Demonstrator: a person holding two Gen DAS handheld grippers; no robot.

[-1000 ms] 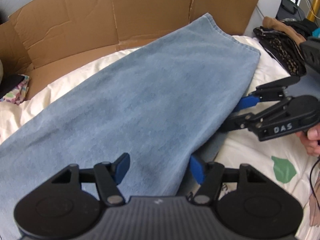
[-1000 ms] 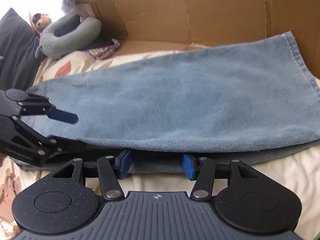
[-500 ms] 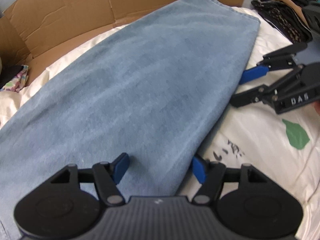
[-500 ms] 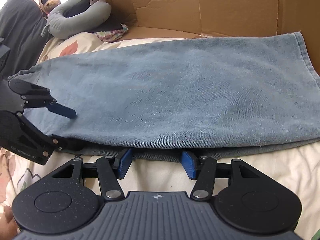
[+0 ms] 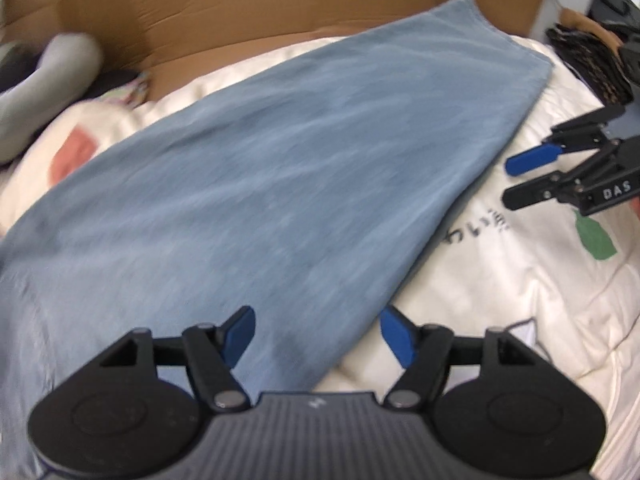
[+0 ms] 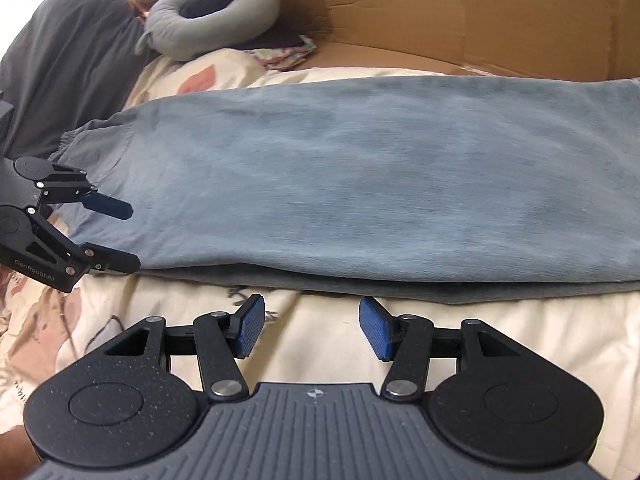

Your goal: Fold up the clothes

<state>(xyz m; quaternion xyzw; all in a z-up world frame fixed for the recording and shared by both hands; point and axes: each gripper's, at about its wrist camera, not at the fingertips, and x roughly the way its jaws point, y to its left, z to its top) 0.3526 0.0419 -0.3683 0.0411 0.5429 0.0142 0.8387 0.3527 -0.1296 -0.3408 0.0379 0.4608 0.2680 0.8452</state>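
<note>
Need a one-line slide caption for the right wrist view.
Right gripper open above the cream duvet, just short of the folded blue jeans; left gripper opening at their waistband end.

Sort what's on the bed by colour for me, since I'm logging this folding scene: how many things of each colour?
Blue: 1, the jeans
Grey: 2, the neck pillow and the dark pillow
Cream: 1, the duvet
Brown: 1, the cardboard behind
Total: 5

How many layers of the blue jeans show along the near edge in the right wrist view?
2. The top layer of the jeans lies flat across the bed; a lower layer peeks out beneath its near edge, just beyond the right gripper. More may be hidden.
</note>
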